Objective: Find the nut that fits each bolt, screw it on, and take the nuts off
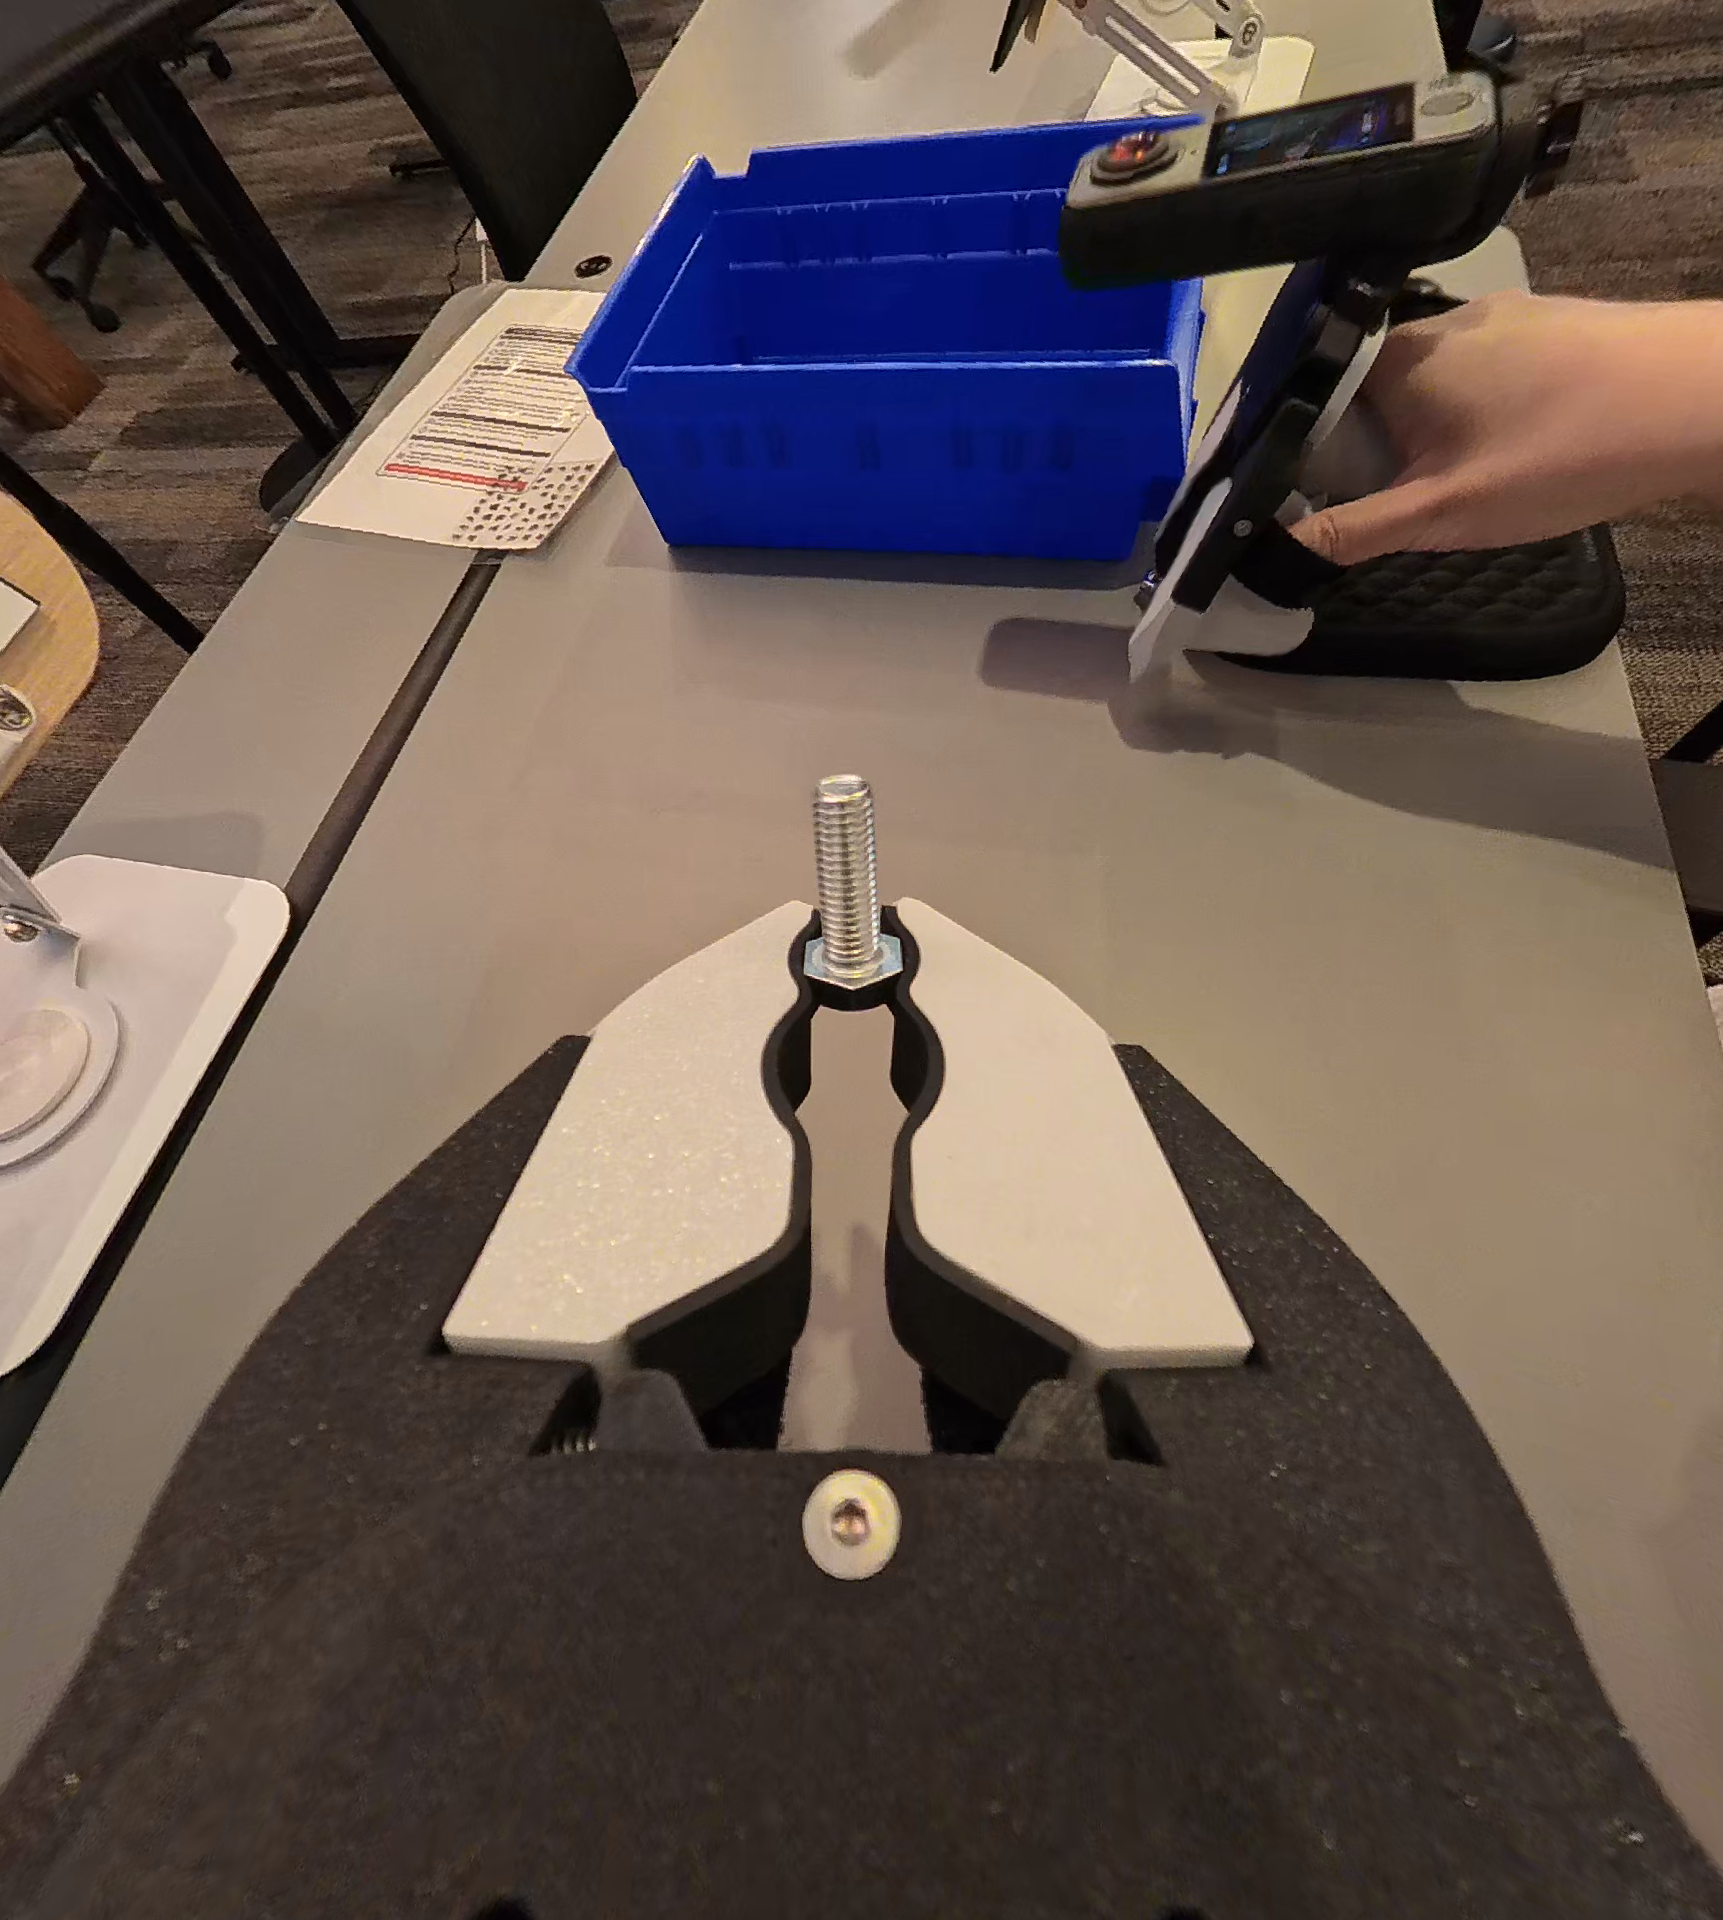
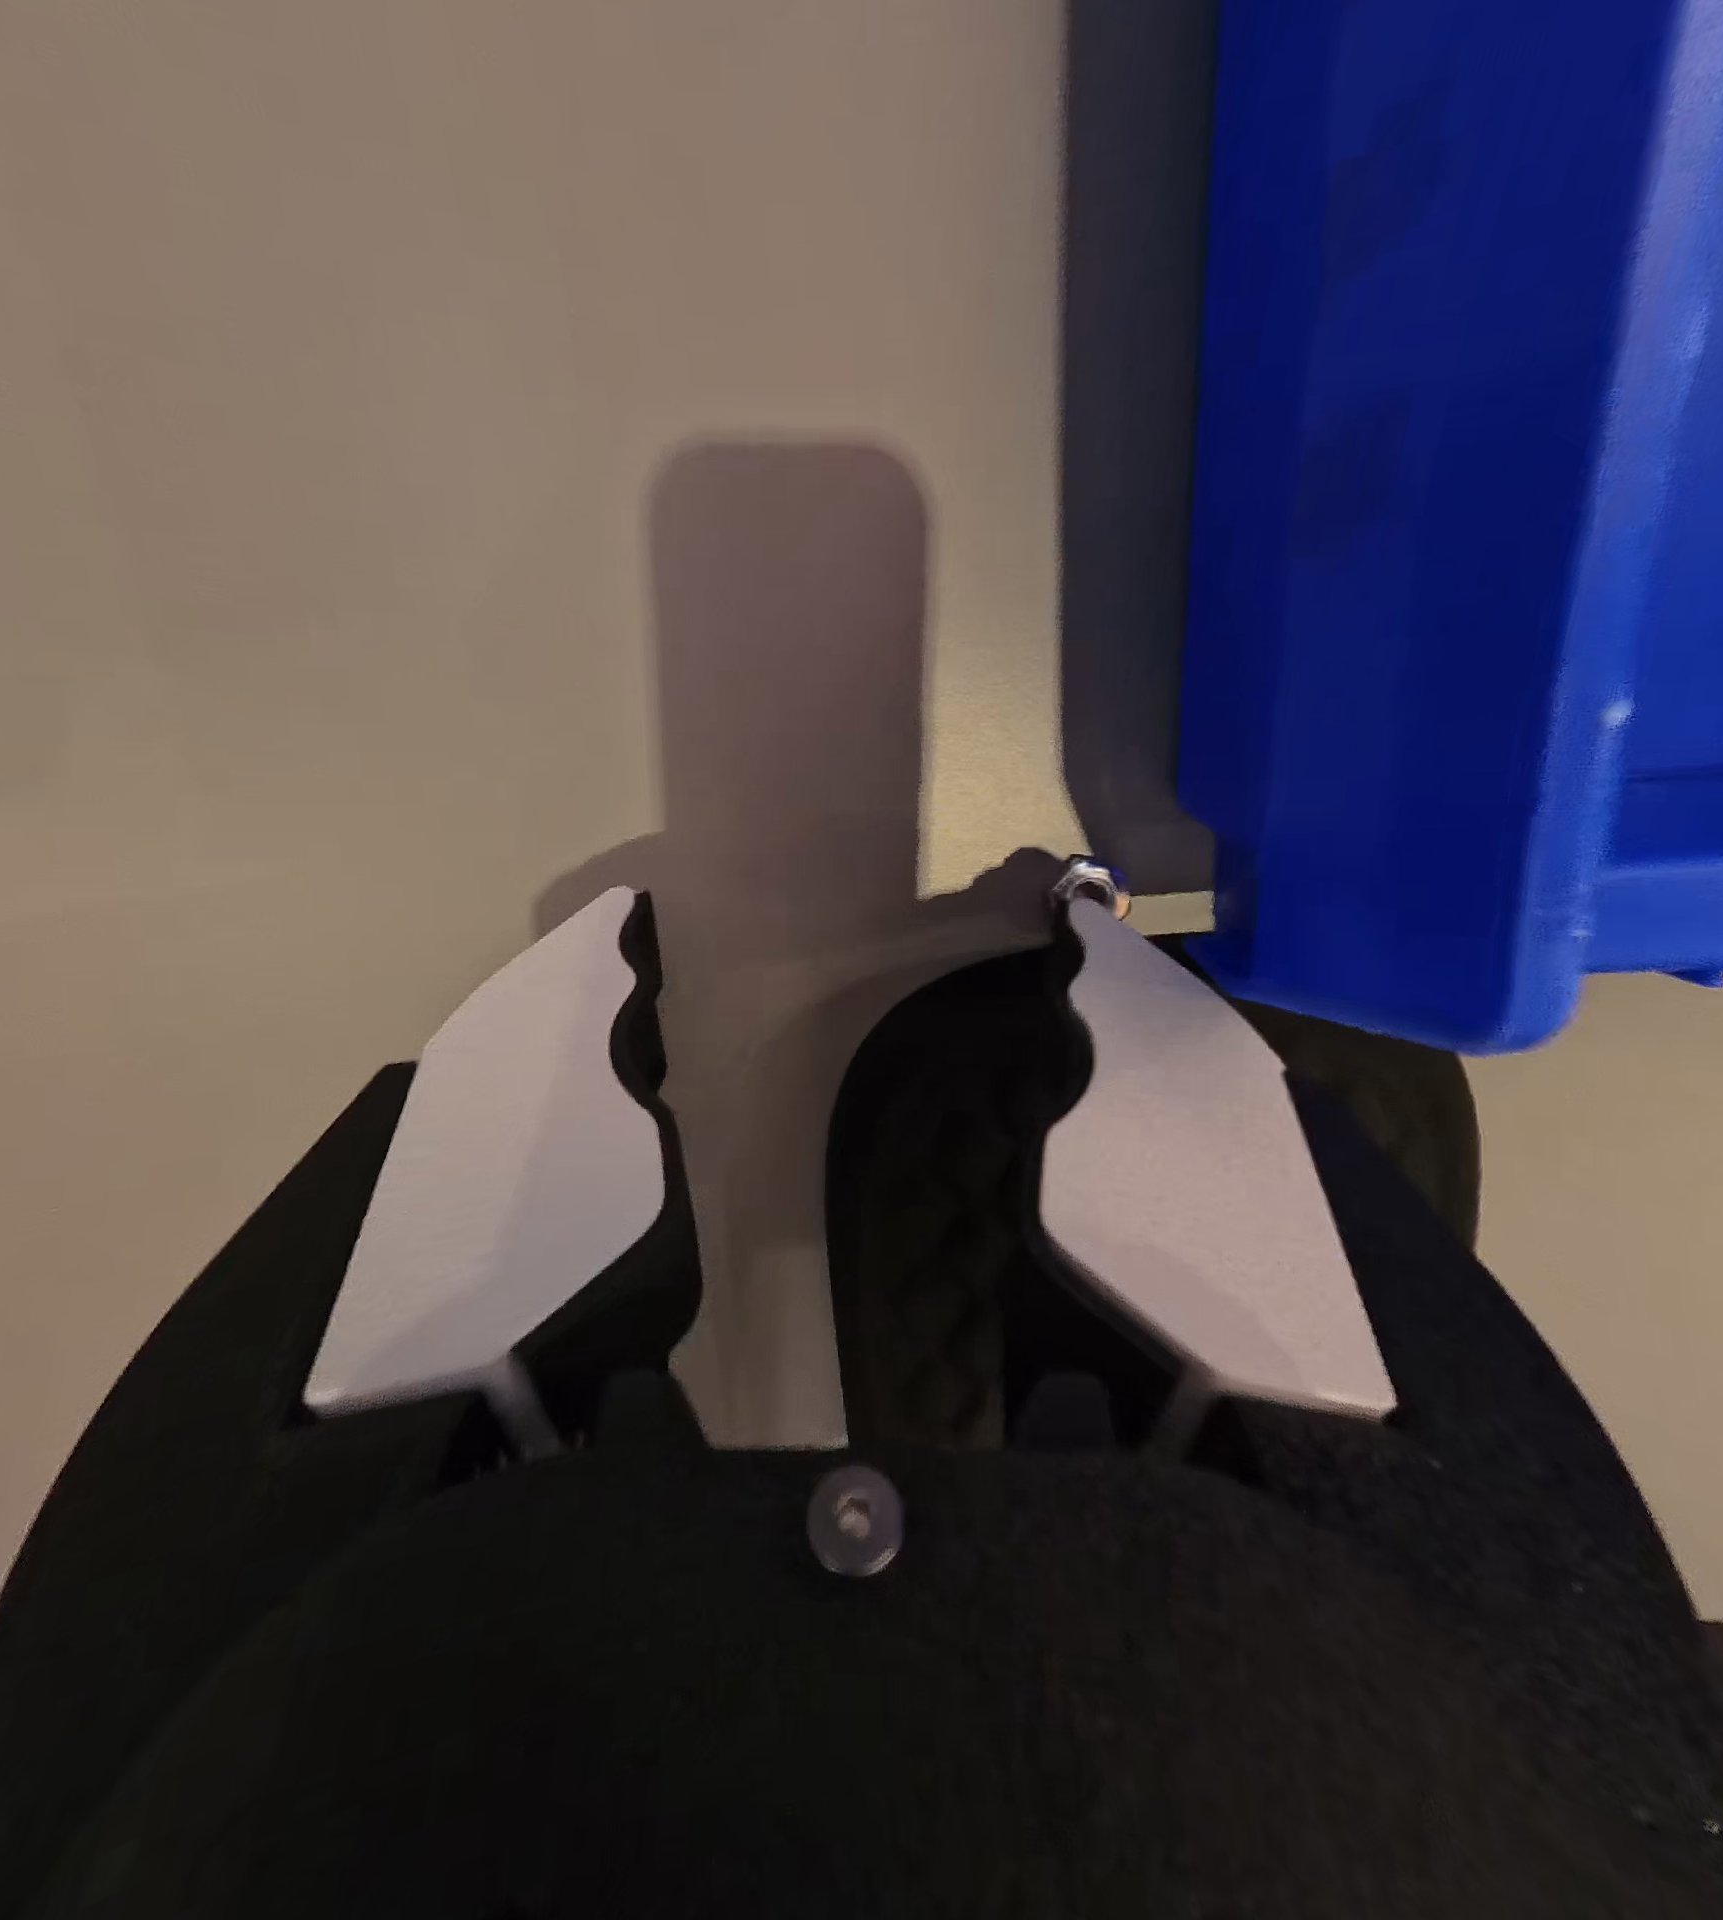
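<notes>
In the left wrist view, my left gripper (image 1: 852, 961) is shut on the hex base of a silver bolt (image 1: 843, 852). The bolt stands upright with its threaded shaft pointing up, above the grey table (image 1: 1148, 935). My right gripper shows far right in that view (image 1: 1163, 623), held by a hand and pointing down at the table beside the blue bin (image 1: 888, 416). In the right wrist view, my right gripper (image 2: 852, 914) is open and empty. A small silver nut (image 2: 1085, 883) lies on the table at the tip of its right finger (image 2: 1148, 1039), next to the bin's corner (image 2: 1408, 623).
A black quilted pad (image 1: 1459, 603) lies right of the bin under the hand. A printed sheet (image 1: 483, 426) lies left of the bin. A white stand base (image 1: 57, 1091) sits at the table's left edge. Chairs stand beyond the table. About 30 centimetres separates my left fingertips from my right.
</notes>
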Action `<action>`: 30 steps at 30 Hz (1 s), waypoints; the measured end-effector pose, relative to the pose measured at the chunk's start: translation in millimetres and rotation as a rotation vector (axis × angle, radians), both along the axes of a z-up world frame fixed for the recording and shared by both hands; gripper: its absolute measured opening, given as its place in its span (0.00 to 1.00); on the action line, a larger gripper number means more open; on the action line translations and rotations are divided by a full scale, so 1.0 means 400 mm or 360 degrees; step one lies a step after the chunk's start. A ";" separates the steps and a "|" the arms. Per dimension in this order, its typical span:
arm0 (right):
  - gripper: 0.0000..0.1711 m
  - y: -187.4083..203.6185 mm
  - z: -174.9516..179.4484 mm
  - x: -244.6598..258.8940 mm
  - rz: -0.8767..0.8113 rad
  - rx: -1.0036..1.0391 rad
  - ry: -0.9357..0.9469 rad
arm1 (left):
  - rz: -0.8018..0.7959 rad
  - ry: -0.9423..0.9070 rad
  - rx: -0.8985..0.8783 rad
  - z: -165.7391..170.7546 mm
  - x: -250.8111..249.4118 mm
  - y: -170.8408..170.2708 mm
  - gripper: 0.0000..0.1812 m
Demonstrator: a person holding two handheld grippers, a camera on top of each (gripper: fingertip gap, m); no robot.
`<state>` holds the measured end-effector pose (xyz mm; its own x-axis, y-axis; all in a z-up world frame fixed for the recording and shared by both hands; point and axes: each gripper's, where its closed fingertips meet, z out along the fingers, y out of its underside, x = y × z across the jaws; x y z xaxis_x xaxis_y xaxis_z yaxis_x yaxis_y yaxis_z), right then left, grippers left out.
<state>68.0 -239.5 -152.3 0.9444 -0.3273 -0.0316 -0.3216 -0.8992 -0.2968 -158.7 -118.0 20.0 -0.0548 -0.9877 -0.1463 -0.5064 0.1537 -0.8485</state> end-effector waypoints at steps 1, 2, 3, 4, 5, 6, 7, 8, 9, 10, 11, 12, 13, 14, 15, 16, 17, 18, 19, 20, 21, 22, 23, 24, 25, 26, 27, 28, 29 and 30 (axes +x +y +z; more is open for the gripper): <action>0.42 -0.002 -0.006 0.001 0.0002 -0.0020 -0.0003 | 0.0001 0.0000 -0.0001 0.000 0.000 0.000 0.05; 0.42 -0.004 -0.009 0.005 0.0002 -0.0032 -0.0029 | 0.0000 0.0001 -0.0001 0.000 -0.001 0.000 0.05; 0.41 -0.005 -0.011 0.007 0.0008 -0.0041 -0.0043 | 0.0001 0.0002 0.0000 0.000 -0.001 0.000 0.05; 0.42 -0.005 -0.011 0.006 0.0017 -0.0044 -0.0048 | 0.0001 0.0003 0.0000 0.000 -0.002 0.000 0.05; 0.42 -0.006 -0.012 0.007 0.0020 -0.0051 -0.0058 | 0.0000 0.0003 -0.0001 0.000 -0.002 -0.001 0.05; 0.43 -0.006 -0.010 0.006 0.0025 -0.0048 -0.0062 | -0.0004 0.0002 -0.0002 0.000 -0.001 -0.002 0.05; 0.43 -0.002 -0.007 0.001 0.0035 -0.0028 -0.0053 | -0.0005 0.0005 -0.0003 -0.001 -0.001 -0.003 0.05; 0.43 0.001 -0.003 -0.001 0.0041 -0.0011 -0.0054 | -0.0007 0.0008 -0.0002 -0.002 0.000 -0.004 0.05; 0.43 0.002 0.000 0.004 0.0044 -0.0004 -0.0080 | -0.0010 0.0012 -0.0002 -0.003 0.001 -0.005 0.05; 0.44 0.003 0.000 0.003 0.0057 0.0000 -0.0082 | -0.0012 0.0018 -0.0002 -0.005 0.002 -0.006 0.05; 0.44 0.002 -0.003 0.002 0.0062 -0.0003 -0.0073 | -0.0014 0.0021 -0.0001 -0.007 0.003 -0.008 0.05; 0.44 0.000 -0.008 0.001 0.0071 -0.0015 -0.0071 | -0.0016 0.0025 0.0001 -0.009 0.004 -0.009 0.05; 0.45 -0.001 -0.014 0.001 0.0088 -0.0026 -0.0076 | -0.0017 0.0030 0.0003 -0.010 0.004 -0.011 0.05; 0.44 -0.004 -0.019 0.003 0.0095 -0.0037 -0.0097 | -0.0019 0.0032 0.0007 -0.011 0.005 -0.013 0.05; 0.43 -0.004 -0.019 0.007 0.0106 -0.0040 -0.0133 | -0.0020 0.0033 0.0010 -0.011 0.005 -0.014 0.05; 0.44 -0.004 -0.021 0.007 0.0115 -0.0043 -0.0142 | -0.0020 0.0033 0.0012 -0.011 0.006 -0.015 0.05; 0.45 -0.003 -0.020 0.006 0.0115 -0.0037 -0.0134 | -0.0023 0.0033 0.0011 -0.011 0.006 -0.016 0.05; 0.46 -0.002 -0.019 0.001 0.0115 -0.0023 -0.0107 | -0.0024 0.0034 0.0010 -0.011 0.006 -0.017 0.05; 0.46 0.000 -0.016 -0.005 0.0113 -0.0001 -0.0068 | -0.0023 0.0034 0.0009 -0.011 0.006 -0.017 0.05; 0.46 0.004 -0.012 -0.014 0.0109 0.0030 -0.0016 | -0.0023 0.0033 0.0007 -0.010 0.006 -0.017 0.05; 0.45 0.007 -0.008 -0.023 0.0105 0.0061 0.0038 | -0.0024 0.0034 0.0004 -0.010 0.005 -0.017 0.05; 0.44 0.008 -0.005 -0.030 0.0102 0.0076 0.0075 | -0.0025 0.0032 0.0003 -0.009 0.005 -0.017 0.05; 0.44 0.007 -0.004 -0.034 0.0107 0.0078 0.0092 | -0.0024 0.0030 0.0002 -0.007 0.004 -0.017 0.05; 0.44 0.006 -0.003 -0.036 0.0114 0.0079 0.0099 | -0.0022 0.0028 0.0003 -0.007 0.004 -0.017 0.05; 0.44 0.007 -0.003 -0.040 0.0120 0.0084 0.0108 | -0.0021 0.0026 0.0003 -0.006 0.003 -0.017 0.05; 0.44 0.008 -0.002 -0.046 0.0124 0.0090 0.0122 | -0.0022 0.0025 0.0002 -0.005 0.003 -0.017 0.05; 0.45 0.009 -0.001 -0.052 0.0131 0.0093 0.0138 | -0.0022 0.0026 0.0002 -0.005 0.003 -0.018 0.05; 0.45 0.009 0.000 -0.059 0.0139 0.0094 0.0152 | -0.0022 0.0027 0.0002 -0.005 0.003 -0.018 0.05; 0.45 0.010 0.001 -0.066 0.0145 0.0092 0.0164 | -0.0023 0.0030 0.0003 -0.006 0.004 -0.018 0.05; 0.45 0.012 0.002 -0.073 0.0156 0.0094 0.0179 | -0.0025 0.0035 0.0004 -0.008 0.004 -0.019 0.05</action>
